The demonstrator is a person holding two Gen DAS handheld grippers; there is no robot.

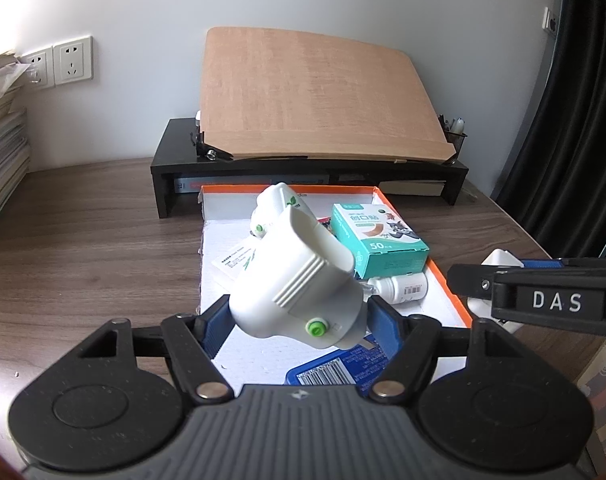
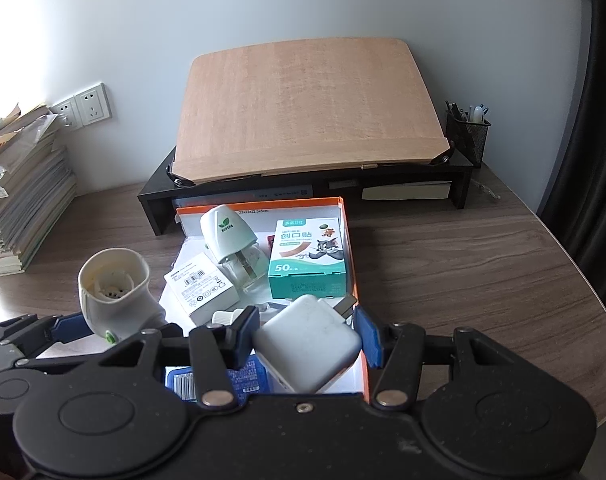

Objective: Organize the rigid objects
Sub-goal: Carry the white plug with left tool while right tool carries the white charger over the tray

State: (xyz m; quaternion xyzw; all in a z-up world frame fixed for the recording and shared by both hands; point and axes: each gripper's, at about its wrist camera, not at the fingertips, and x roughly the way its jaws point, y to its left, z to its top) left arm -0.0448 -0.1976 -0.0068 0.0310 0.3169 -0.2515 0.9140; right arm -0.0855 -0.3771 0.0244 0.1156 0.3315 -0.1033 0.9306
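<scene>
White wall and a wood-grain desk (image 2: 463, 264) frame the scene, with a tilted wooden board (image 2: 307, 108) resting on a black shelf riser (image 1: 171, 184) at the back; what lies under the riser is mostly hidden in shadow. Just in front of it sits a shallow white tray with an orange rim (image 2: 353, 248). The left gripper (image 1: 295, 320) has its blue pads closed against a white plastic plug-in device (image 1: 295, 280) with a green button, held tilted above the tray's near left part; this device blocks much of the tray in the left view. The right gripper (image 2: 307, 340) is clamped on a white charger block (image 2: 309, 350) over the tray's near right corner, its prongs only partly seen. Inside the tray stand a teal bandage box (image 2: 309, 256), a second white-capped device on a clear bottle (image 2: 231, 240), and a small white carton (image 2: 201, 286). A little white bottle (image 1: 403, 286) lies on its side, half covered. A blue packet with a barcode (image 1: 327, 372) is cut off by the gripper bodies, its print unreadable. Stacked papers (image 2: 19, 200) stand at the left edge, a mesh pen cup (image 2: 467, 132) at the right.
</scene>
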